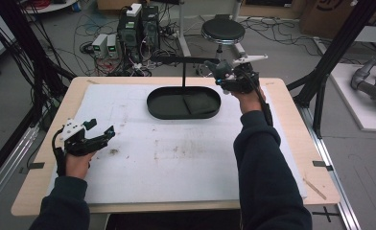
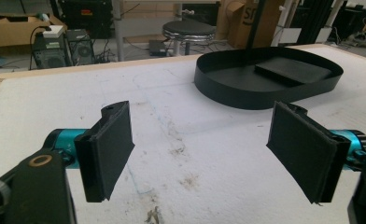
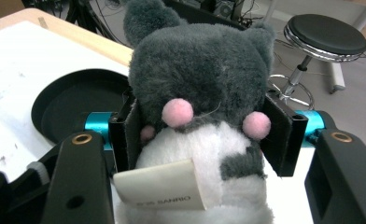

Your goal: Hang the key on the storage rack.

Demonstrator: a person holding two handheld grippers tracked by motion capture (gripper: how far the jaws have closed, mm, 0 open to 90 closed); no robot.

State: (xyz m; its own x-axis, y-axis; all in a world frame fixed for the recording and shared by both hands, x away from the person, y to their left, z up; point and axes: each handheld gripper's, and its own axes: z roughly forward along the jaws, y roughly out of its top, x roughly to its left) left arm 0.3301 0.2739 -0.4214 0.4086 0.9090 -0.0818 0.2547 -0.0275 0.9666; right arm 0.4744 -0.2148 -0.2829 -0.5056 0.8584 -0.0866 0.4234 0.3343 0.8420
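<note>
Gripping the grey plush toy (image 3: 200, 121), the right gripper (image 1: 224, 75) hovers beside the black tray (image 1: 183, 103), toy unplaced; left gripper (image 2: 202, 154) gapes empty.

plush toy (image 3: 200, 107) right of tray (image 1: 183, 103), above table (image 1: 176, 153)

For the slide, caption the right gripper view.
Right gripper clamps a grey-and-white plush toy above the black oval tray.

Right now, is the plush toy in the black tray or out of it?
Out. The right claw holds the plush toy clamped, raised beside the black tray.
</note>
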